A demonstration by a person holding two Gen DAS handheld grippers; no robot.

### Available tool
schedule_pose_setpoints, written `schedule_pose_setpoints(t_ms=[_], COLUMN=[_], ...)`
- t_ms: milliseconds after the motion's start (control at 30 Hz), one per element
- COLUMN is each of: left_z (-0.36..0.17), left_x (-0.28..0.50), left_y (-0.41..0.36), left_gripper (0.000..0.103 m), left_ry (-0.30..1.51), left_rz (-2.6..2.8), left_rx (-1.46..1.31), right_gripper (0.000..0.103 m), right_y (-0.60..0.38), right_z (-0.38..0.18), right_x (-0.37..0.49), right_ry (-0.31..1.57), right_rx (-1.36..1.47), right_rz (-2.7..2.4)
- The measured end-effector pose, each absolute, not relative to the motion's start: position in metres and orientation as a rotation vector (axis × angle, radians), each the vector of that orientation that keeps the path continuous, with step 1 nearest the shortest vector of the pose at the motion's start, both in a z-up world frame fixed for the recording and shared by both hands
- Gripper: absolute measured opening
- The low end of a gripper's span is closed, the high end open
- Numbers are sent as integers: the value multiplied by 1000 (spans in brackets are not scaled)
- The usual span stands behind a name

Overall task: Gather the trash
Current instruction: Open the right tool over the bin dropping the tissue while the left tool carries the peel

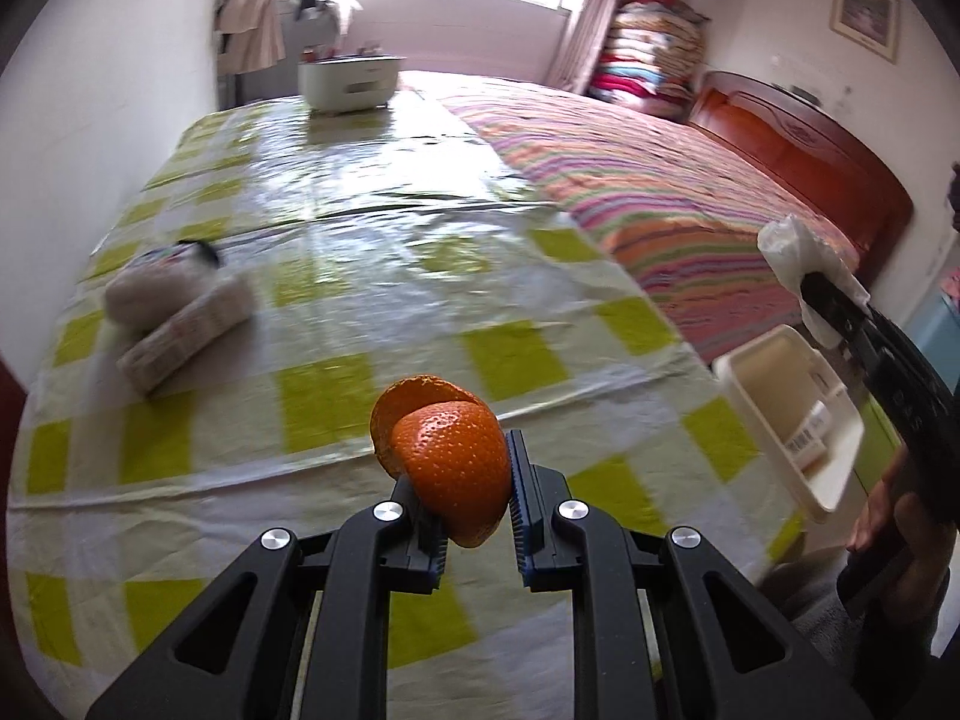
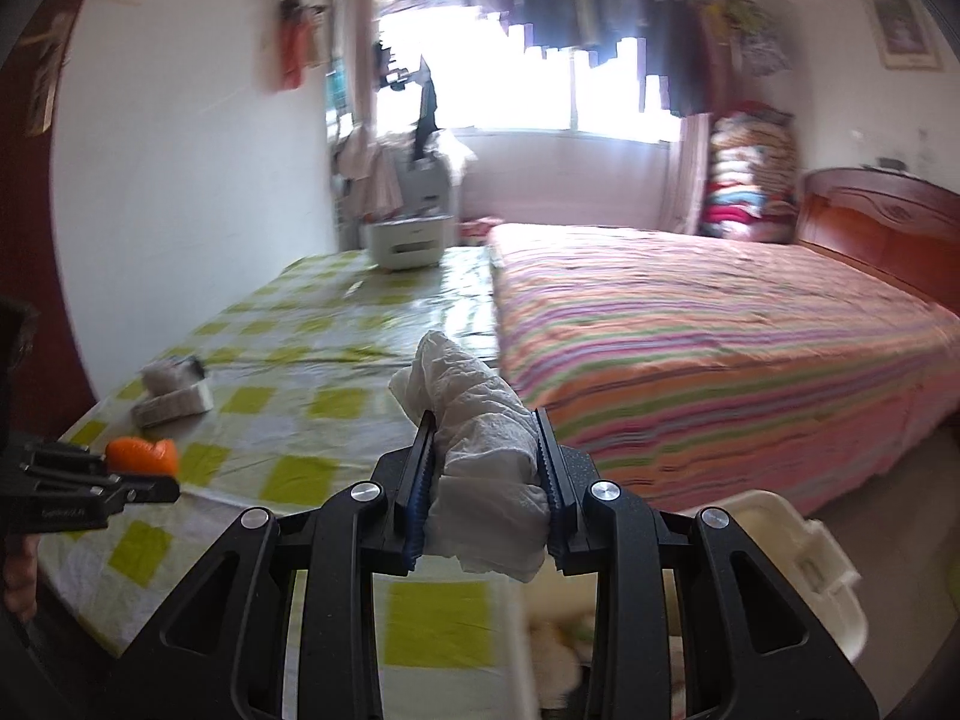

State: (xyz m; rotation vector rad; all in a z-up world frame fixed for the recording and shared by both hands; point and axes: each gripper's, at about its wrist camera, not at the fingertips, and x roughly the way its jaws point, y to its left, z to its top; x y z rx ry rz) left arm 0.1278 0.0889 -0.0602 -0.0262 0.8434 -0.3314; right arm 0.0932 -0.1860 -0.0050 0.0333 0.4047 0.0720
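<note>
A curled piece of orange peel (image 1: 447, 456) sits between the pads of my left gripper (image 1: 459, 462), which is shut on it above the green-checked tablecloth (image 1: 360, 276). The right wrist view shows the same peel (image 2: 144, 455) at the far left, held over the table's near edge. My right gripper (image 2: 483, 420) is shut on a crumpled white tissue (image 2: 480, 450) that sticks out past its fingertips. In the left wrist view that tissue (image 1: 786, 240) shows at the right edge, above a white plastic bin (image 1: 774, 360). A person's hand (image 1: 882, 516) grips the right tool.
A wrapped pack lying on a flat box (image 1: 180, 324) rests on the table's left side. A white appliance (image 1: 348, 81) stands at the far end. A striped bed (image 1: 630, 180) adjoins the table on the right. The bin (image 2: 828, 552) holds some paper scraps.
</note>
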Motion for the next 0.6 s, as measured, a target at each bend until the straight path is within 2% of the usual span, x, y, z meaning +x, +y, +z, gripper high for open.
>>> schedule_pose_setpoints(t_ms=[400, 500, 567, 600], left_z=[-50, -49, -49, -49], left_x=[126, 124, 124, 124], left_y=[19, 4, -4, -5], left_gripper=[17, 17, 17, 17], left_ry=[827, 828, 828, 829], left_rz=[-492, -521, -536, -543], left_rx=[27, 42, 48, 49], right_gripper=[34, 52, 74, 74], right_y=[-269, -276, -278, -279], right_z=[-16, -16, -17, -16], right_x=[73, 70, 70, 70], right_ry=[400, 386, 382, 377], right_rx=[185, 207, 234, 248], right_rz=[-132, -165, -175, -179])
